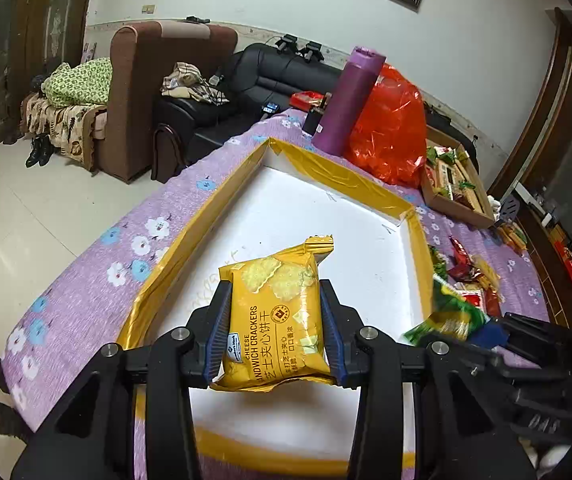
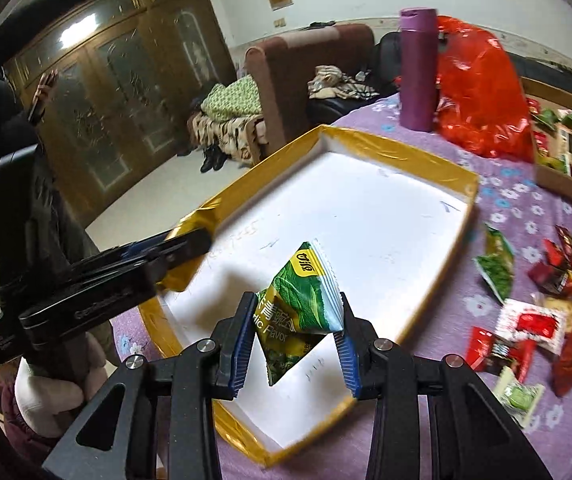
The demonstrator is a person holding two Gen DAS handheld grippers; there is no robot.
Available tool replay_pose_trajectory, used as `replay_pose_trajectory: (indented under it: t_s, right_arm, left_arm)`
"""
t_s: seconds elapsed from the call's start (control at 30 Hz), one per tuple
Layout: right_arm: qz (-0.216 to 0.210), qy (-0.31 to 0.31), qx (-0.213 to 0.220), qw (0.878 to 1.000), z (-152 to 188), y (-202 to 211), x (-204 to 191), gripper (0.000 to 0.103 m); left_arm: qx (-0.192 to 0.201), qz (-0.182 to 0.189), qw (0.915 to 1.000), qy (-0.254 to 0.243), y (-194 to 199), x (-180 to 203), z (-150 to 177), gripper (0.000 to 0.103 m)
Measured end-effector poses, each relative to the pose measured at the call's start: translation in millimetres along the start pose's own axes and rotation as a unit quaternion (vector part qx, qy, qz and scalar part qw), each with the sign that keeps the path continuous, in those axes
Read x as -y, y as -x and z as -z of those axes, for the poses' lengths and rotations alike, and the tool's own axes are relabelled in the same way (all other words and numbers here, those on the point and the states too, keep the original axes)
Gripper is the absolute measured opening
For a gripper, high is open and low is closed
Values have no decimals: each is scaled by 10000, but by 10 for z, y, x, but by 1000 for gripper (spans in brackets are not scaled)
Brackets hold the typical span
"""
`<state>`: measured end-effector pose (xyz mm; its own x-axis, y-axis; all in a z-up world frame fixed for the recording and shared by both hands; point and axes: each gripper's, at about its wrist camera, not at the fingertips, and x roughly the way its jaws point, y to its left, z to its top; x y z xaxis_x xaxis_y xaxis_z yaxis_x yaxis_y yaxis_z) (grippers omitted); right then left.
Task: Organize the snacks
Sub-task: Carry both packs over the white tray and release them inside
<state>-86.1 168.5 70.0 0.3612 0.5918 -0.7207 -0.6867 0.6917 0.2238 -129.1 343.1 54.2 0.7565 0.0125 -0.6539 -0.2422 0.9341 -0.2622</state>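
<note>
My left gripper (image 1: 276,320) is shut on a yellow pack of cheese sandwich crackers (image 1: 276,312), held over the near part of a white tray with a gold-taped rim (image 1: 214,216). My right gripper (image 2: 297,332) is shut on a green snack packet (image 2: 301,304), hanging above the same tray (image 2: 397,152). In the left wrist view the green packet (image 1: 449,312) and the right gripper (image 1: 525,332) show at the tray's right edge. The left gripper (image 2: 174,248) reaches in over the tray's left rim in the right wrist view.
Loose red, green and yellow snack packets (image 2: 533,304) lie on the purple flowered tablecloth (image 1: 98,304) right of the tray. A purple flask (image 1: 345,100), a red plastic bag (image 1: 393,128) and a cardboard box of snacks (image 1: 457,188) stand behind. Sofas line the far wall.
</note>
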Motion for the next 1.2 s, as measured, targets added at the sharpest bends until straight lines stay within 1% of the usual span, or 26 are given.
replay_pose_trajectory:
  t_s: [0.13,0.23,0.33,0.37,0.4,0.5,0.57,0.63,0.73,0.8,0.83,0.9,0.93,0.97,1.07,1.1,1.13,1.17,1.2]
  right_arm:
    - [6,85,-171,9998,-34,-182,-88,38]
    - [-9,137,-320,9994,-34,-338,-151,37]
    - [70,304,-416,9986,-4,-490,-234,38]
    - [95,362,-429,9984,9,-516,-260,41]
    - [139,419,-427,9981,23,-529,-288,41]
    - [110,477,-355,9982,46,-486,-340,44]
    - [105,517,-216,9984,48,-395,-363,48]
    - [82,515,-87,9986,48,-293,-362,50]
    - [68,452,111,9989,91,-89,-317,51]
    - [83,358,234,9990,146,54,-245,51]
    - [98,297,279,9991,174,119,-197,51]
    - [190,110,351,9991,231,236,-66,51]
    - [237,34,370,9990,255,285,-11,51]
    - [286,-51,406,9988,301,353,54,51]
    - [418,-154,533,9976,402,516,114,53]
    - [442,-153,564,9973,411,548,105,54]
    - [487,-121,574,9971,413,560,91,56]
    - [651,-10,528,9965,402,539,65,60]
    - [778,49,479,9958,389,517,67,60]
  left_arm:
    - [-72,-79,9999,-1,-128,-27,-45,40]
    - [-138,-91,9998,90,-176,-86,-61,40]
    - [-95,-59,9998,188,-144,-152,-47,40]
    - [-79,-58,9997,219,-119,-177,-42,40]
    - [-62,-60,9996,256,-92,-197,-40,40]
    - [46,-38,9992,397,27,-253,-39,40]
    - [141,-53,9988,468,140,-266,-30,41]
    - [218,-9,9984,522,231,-260,-27,41]
    - [331,17,9980,539,378,-189,16,47]
    - [365,45,9982,473,464,-111,61,50]
    - [369,1,9986,389,502,-48,86,50]
    - [392,-288,9986,182,550,81,123,51]
    - [433,-505,9978,53,575,149,147,51]
    - [481,-821,9954,-111,593,233,177,51]
    - [611,-1513,9855,-456,604,397,234,51]
    - [615,-1629,9833,-530,598,419,246,52]
    - [585,-1739,9811,-611,580,451,250,52]
    - [536,-1785,9803,-652,572,470,253,53]
    - [508,-1790,9803,-663,574,485,255,53]
